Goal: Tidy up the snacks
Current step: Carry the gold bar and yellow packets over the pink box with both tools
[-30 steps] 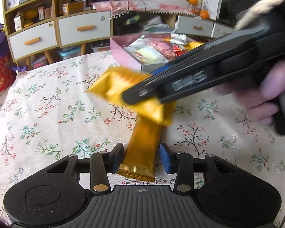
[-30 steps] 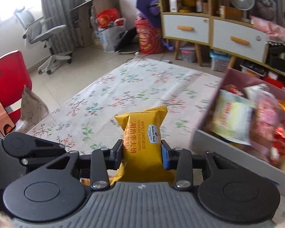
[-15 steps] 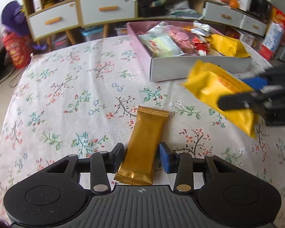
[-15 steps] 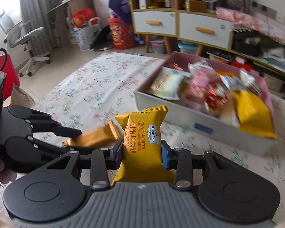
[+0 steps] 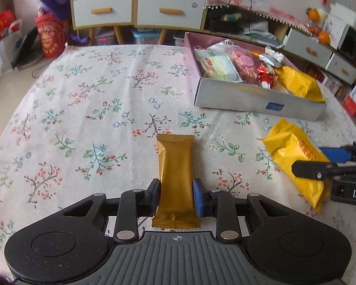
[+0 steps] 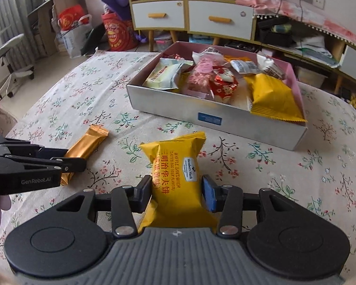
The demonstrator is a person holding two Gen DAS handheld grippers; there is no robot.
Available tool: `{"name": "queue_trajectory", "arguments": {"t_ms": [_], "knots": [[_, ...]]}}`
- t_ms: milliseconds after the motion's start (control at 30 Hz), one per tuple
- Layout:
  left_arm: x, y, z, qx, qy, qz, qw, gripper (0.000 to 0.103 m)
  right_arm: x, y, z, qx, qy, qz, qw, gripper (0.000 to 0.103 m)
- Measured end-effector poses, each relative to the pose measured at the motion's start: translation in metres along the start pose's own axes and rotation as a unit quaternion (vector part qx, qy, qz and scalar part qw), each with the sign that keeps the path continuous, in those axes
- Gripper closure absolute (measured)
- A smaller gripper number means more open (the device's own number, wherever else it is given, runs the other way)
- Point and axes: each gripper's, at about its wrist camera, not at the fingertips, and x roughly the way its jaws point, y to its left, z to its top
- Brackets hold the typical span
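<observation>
My left gripper (image 5: 176, 196) is shut on a long gold snack bar (image 5: 175, 173), which lies along the floral tablecloth; it also shows in the right wrist view (image 6: 84, 148). My right gripper (image 6: 176, 191) is shut on a yellow waffle sandwich packet (image 6: 178, 171), held just above the cloth; it shows at the right of the left wrist view (image 5: 294, 156). A grey box with a pink inside (image 6: 168, 112) holds several snacks, with another yellow packet (image 6: 271, 96) at its right end. The box stands beyond both grippers.
The round table with a floral cloth (image 5: 95, 109) drops off at its edges. Behind it stand a cabinet with white drawers (image 5: 135, 9), red bags (image 5: 49, 35) on the floor and a low shelf with clutter (image 5: 261, 26). An office chair (image 6: 9, 54) stands far left.
My right gripper has swung with the yellow packet from over the gold bar to the right, in front of the box. My left gripper still holds the gold bar, now straighter.
</observation>
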Motion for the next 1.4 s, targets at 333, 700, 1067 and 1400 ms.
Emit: {"name": "queue_trajectory", "arguments": {"t_ms": [333,700,1067,1400], "knots": [[-0.001,0.004,0.001,-0.040,0.006,-0.032,0.9987,0.077,-0.002,-0.008,0.000,0.020,-0.001,0.015,1.000,0.068],[-0.019,-0.008,0.024,-0.075,-0.024,-0.067,0.9946,0.077,-0.012,-0.028,0.013,0.090,-0.023,0.043,0.995,0.072],[-0.023,-0.019,0.057,-0.085,-0.064,-0.089,0.9903,0.077,-0.022,-0.052,0.033,0.155,-0.076,0.072,0.982,0.072],[0.018,-0.048,0.099,-0.048,-0.075,-0.098,0.9912,0.077,0.003,-0.078,0.059,0.175,-0.105,0.027,0.978,0.072]]}}
